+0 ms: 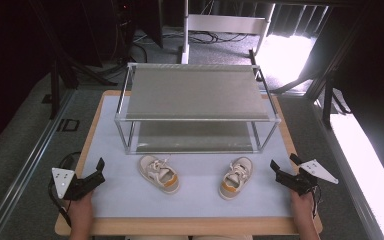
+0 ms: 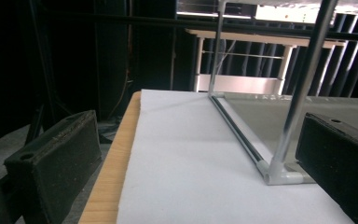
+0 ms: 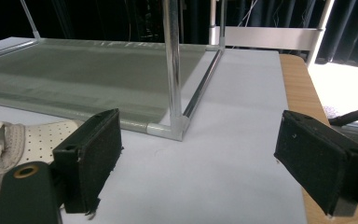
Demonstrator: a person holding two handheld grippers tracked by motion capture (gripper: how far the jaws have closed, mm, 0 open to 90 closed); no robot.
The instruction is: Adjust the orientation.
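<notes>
Shoes, a pair of small beige ones with orange heels, sit on the table's white mat in front of a two-tier rack, seen from the high view. Nearest the camera, a person's forearms enter from the bottom edge, each hand holding a set of tongs at the mat's front corners. The left tongs (image 1: 99, 169) rest at the left edge of the mat, jaws apart and holding nothing; in the left gripper view those tongs (image 2: 200, 158) show two black padded jaws spread wide over bare mat. The right tongs (image 1: 283, 167) sit at the mat's right edge, likewise spread and empty; the right gripper view shows the same tongs (image 3: 200, 163) with jaws well apart.

Between the two hands, a little farther in, lie the shoes. The left shoe (image 1: 159, 173) points up and to the left, laces tied, its orange heel toward the person. The right shoe (image 1: 236, 177) points up and to the right, well apart from its mate. A perforated beige side of the right shoe (image 3: 9, 144) shows just beside the left jaw in the right gripper view. No brand mark or writing can be read on either shoe.

Beyond them stands the rack (image 1: 195, 92), a silver tube frame with two grey fabric shelves, both bare. Its lower corner joint and upright post (image 2: 303, 88) appear close in the left gripper view. The wooden table (image 1: 95, 102) edges the mat; dark floor, cables and a white frame lie behind.
</notes>
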